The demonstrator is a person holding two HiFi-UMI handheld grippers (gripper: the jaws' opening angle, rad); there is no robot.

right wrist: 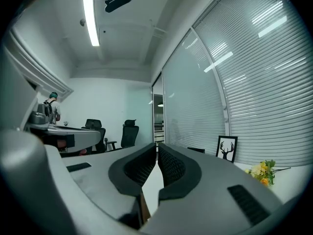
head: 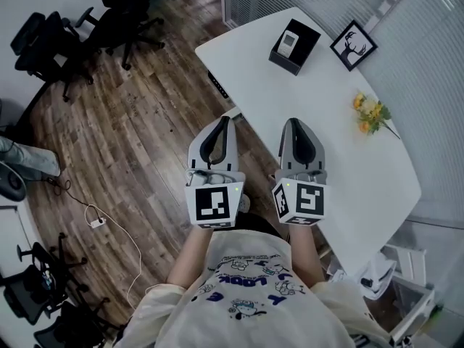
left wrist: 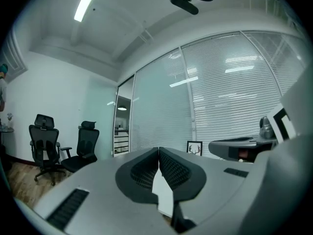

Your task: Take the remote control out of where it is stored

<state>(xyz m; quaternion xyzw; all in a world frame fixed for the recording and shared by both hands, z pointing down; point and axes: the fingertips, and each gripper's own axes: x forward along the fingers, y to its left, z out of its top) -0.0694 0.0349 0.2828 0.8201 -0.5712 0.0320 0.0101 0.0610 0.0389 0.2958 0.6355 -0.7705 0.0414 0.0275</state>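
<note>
A white remote control (head: 288,42) lies in an open black box (head: 297,53) at the far end of the white table (head: 341,165). My left gripper (head: 226,120) is shut and empty, held over the table's left edge, well short of the box. My right gripper (head: 293,122) is shut too, with nothing in it, above the middle of the table. In the left gripper view the jaws (left wrist: 159,150) meet at the tips. The right gripper view shows its jaws (right wrist: 157,145) touching, with the box (right wrist: 195,150) small beyond them.
A framed deer picture (head: 353,46) leans at the table's far corner, right of the box. Yellow flowers (head: 371,113) lie near the right edge. Black office chairs (head: 87,27) stand on the wooden floor to the left. A cable (head: 109,223) trails on the floor.
</note>
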